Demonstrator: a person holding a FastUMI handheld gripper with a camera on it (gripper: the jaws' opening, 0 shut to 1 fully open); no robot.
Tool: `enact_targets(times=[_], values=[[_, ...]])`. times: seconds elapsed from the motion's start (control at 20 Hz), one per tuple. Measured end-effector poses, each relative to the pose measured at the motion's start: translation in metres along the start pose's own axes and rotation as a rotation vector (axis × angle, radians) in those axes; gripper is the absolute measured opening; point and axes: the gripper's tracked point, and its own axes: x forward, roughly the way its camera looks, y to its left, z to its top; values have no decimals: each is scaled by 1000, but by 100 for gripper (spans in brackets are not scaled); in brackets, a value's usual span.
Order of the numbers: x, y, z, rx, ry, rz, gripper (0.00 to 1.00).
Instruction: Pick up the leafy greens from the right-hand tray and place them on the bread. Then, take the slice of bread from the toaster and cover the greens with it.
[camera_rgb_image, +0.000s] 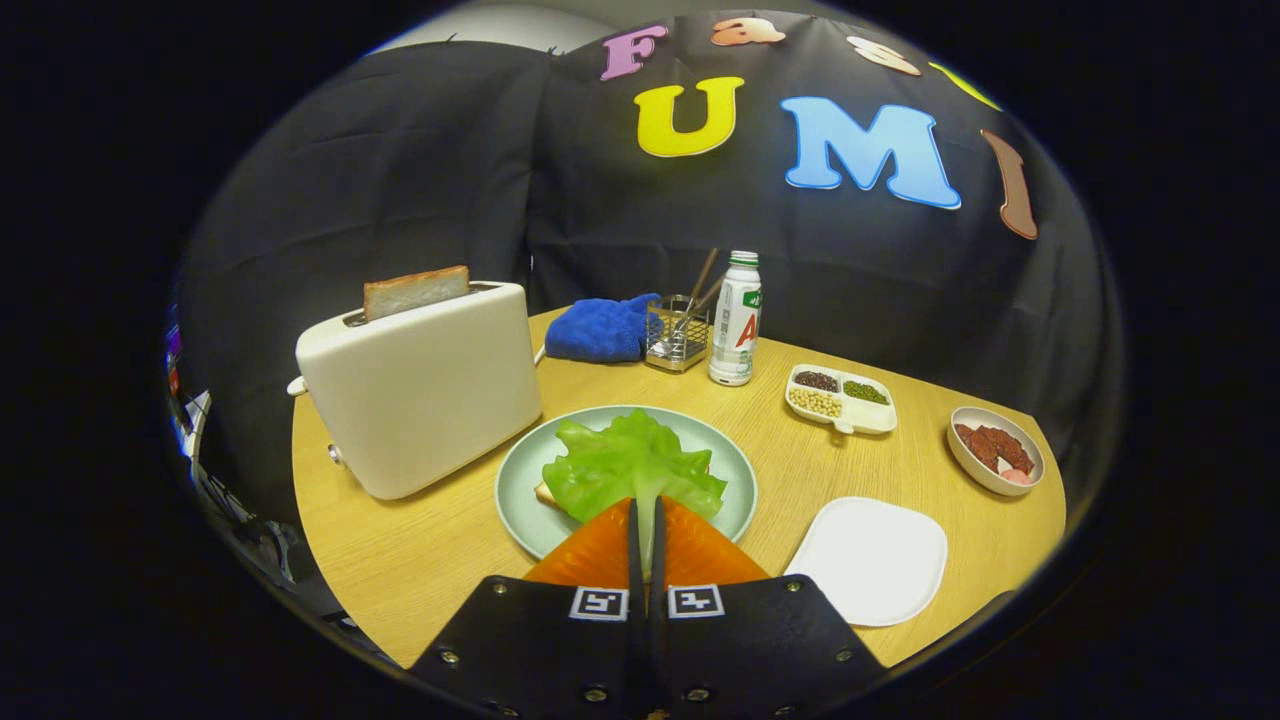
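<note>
A green lettuce leaf (632, 462) lies spread over a slice of bread (547, 492) on the pale green plate (725, 460), just ahead of my fingers. My gripper (647, 505) is shut on the leaf's pale stem, which runs down between the two fingers. A second slice of bread (415, 290) stands up out of the slot of the cream toaster (425, 385), to the left of the plate. The white tray (868, 560) to the right of my fingers holds nothing.
Behind the plate stand a blue cloth (600, 328), a wire utensil holder (678, 335) and a white bottle (735, 320). A divided dish of beans (840, 398) and a bowl of dark food (995, 450) sit at the right on the wooden table (420, 560).
</note>
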Motion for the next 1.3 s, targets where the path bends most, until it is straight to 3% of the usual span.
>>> enact_targets(times=[0.65, 0.85, 0.95, 1.0, 1.15, 1.3], values=[[27, 6, -10, -55, 57, -22, 0], [26, -7, -9, -53, 28, -75, 12], [23, -13, -4, -38, -14, -87, 35], [20, -16, -2, -28, -29, -95, 40], [4, -18, 14, 13, -133, -112, 41], [-11, -28, 34, -52, -212, -194, 40]])
